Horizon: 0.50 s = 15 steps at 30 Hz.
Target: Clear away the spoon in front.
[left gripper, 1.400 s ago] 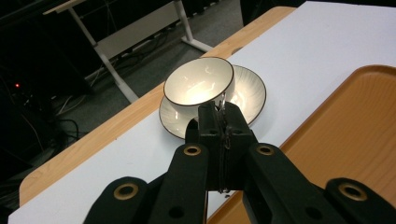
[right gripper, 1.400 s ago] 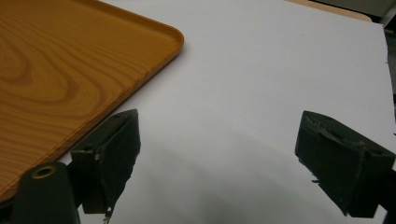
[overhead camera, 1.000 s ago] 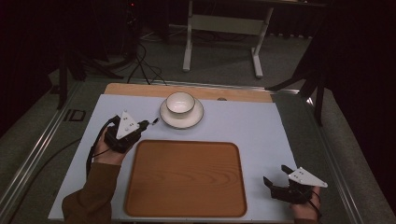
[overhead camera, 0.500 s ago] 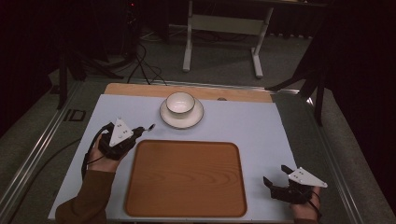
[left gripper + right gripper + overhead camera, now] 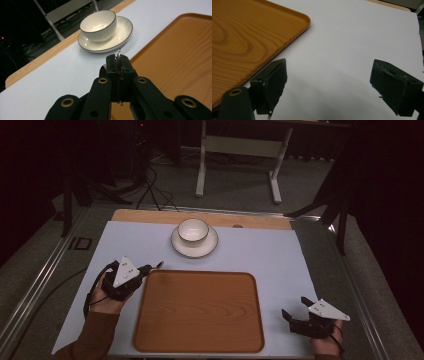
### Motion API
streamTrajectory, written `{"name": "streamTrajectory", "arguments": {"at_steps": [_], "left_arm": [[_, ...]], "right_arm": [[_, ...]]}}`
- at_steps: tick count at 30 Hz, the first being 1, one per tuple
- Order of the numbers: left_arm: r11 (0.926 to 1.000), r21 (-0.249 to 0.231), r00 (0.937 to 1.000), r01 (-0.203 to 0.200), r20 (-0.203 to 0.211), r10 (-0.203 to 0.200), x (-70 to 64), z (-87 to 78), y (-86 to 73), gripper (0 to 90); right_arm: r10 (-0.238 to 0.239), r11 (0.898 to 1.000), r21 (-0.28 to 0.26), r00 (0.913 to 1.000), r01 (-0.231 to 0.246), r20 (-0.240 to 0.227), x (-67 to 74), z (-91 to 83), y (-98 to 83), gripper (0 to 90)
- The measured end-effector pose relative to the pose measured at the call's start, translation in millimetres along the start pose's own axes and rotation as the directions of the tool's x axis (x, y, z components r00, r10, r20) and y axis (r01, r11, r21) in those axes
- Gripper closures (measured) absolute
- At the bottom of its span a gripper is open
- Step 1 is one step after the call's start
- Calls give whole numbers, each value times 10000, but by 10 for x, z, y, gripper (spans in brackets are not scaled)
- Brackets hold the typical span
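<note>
Thin metal item (image 5: 119, 53) clamped in the left hand-held gripper (image 5: 119, 58), near the tray (image 5: 175, 62): mostly hidden between the jaws, unidentifiable.

Wooden table (image 5: 150, 215), pale sheet (image 5: 260, 252) over it, wooden tray (image 5: 200, 312), white saucer (image 5: 195, 251) behind the tray

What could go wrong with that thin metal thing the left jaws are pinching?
The left gripper pinches the thin metal thing by a narrow edge, so it might slip or twist out. It sits close to the tray rim and could snag there. The bowl rests loose on its saucer; a bump from the tip could make it slide.
</note>
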<state>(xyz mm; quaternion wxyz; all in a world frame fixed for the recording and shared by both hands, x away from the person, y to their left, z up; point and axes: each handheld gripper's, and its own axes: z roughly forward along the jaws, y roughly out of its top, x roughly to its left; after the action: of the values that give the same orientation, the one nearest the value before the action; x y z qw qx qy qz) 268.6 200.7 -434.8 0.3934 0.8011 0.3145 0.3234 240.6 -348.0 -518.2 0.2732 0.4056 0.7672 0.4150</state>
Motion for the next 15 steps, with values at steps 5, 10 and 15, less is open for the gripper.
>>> {"name": "streamTrajectory", "arguments": {"at_steps": [5, 10, 15], "left_arm": [[9999, 130, 10000, 18, -2, -18, -29, -13, -64, 888], [9990, 391, 9998, 197, 86, -201, -48, 5, -182, 888], [9980, 596, 9997, 190, 138, -199, -72, 21, -258, 884]], "right_arm": [[6, 10000, -16, 10000, -6, 15, 0, -4, 0, 141], [-5, 10000, -9, 10000, 5, 17, 2, -5, 0, 141], [-15, 10000, 5, 10000, 15, 16, 3, -3, 0, 141]]}}
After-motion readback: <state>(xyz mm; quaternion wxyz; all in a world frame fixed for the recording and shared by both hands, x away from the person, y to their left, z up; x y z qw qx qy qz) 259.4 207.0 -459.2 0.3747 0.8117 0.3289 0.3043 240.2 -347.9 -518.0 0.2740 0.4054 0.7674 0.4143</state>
